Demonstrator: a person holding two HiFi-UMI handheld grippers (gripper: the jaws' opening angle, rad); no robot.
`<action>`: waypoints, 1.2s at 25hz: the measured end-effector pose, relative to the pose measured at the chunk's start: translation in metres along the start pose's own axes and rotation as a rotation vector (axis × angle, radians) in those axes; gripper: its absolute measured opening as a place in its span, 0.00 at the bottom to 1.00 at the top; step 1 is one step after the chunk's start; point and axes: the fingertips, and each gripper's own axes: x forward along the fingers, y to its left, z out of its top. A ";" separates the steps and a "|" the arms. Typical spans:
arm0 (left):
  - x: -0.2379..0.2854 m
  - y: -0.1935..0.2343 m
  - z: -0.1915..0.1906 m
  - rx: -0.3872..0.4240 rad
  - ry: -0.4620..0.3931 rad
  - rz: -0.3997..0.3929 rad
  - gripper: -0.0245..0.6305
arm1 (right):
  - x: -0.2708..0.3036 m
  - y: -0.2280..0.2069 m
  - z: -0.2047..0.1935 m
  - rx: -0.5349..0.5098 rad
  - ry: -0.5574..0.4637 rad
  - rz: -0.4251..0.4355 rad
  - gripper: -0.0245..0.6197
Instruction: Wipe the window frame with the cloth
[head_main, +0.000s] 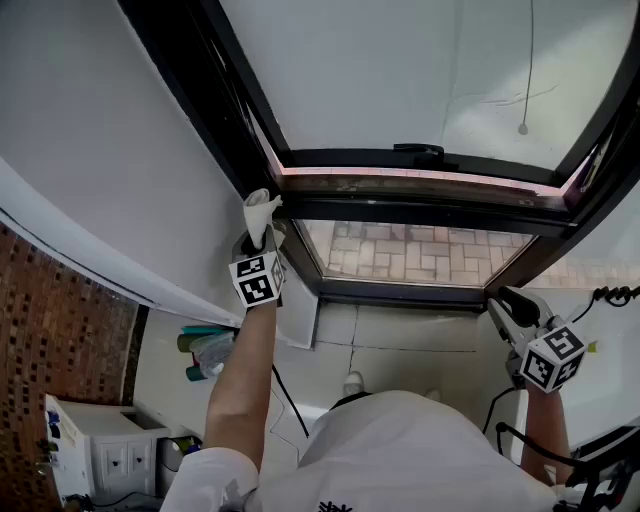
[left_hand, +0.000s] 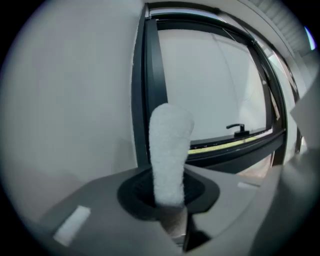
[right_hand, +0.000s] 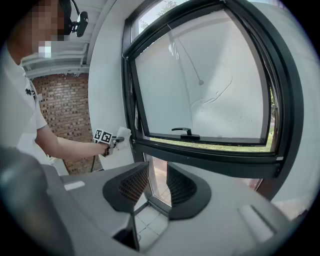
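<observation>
A white cloth (head_main: 260, 212) sticks up out of my left gripper (head_main: 258, 240), which is shut on it beside the left upright of the black window frame (head_main: 420, 212). In the left gripper view the cloth (left_hand: 169, 150) stands between the jaws, with the frame's upright (left_hand: 146, 100) just behind it. The right gripper view shows the cloth (right_hand: 123, 134) near the frame's left upright (right_hand: 131, 100). My right gripper (head_main: 508, 310) hangs lower right, below the frame, open with nothing between its pads (right_hand: 181, 186).
The top sash is tilted open, with a black handle (head_main: 420, 151) on its lower rail. A white wall (head_main: 110, 150) lies left of the frame. Below left stand a white cabinet (head_main: 100, 450) and bottles (head_main: 205, 350). Cables (head_main: 610, 294) hang at right.
</observation>
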 end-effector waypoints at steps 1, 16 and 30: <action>0.006 0.005 -0.002 0.005 -0.003 0.004 0.18 | 0.004 0.003 0.000 0.001 0.003 -0.004 0.21; 0.059 -0.070 -0.016 0.064 -0.010 -0.096 0.18 | -0.021 -0.014 -0.012 0.037 0.042 -0.158 0.21; 0.065 -0.228 -0.015 0.114 -0.018 -0.207 0.18 | -0.076 -0.066 -0.039 0.096 0.014 -0.202 0.21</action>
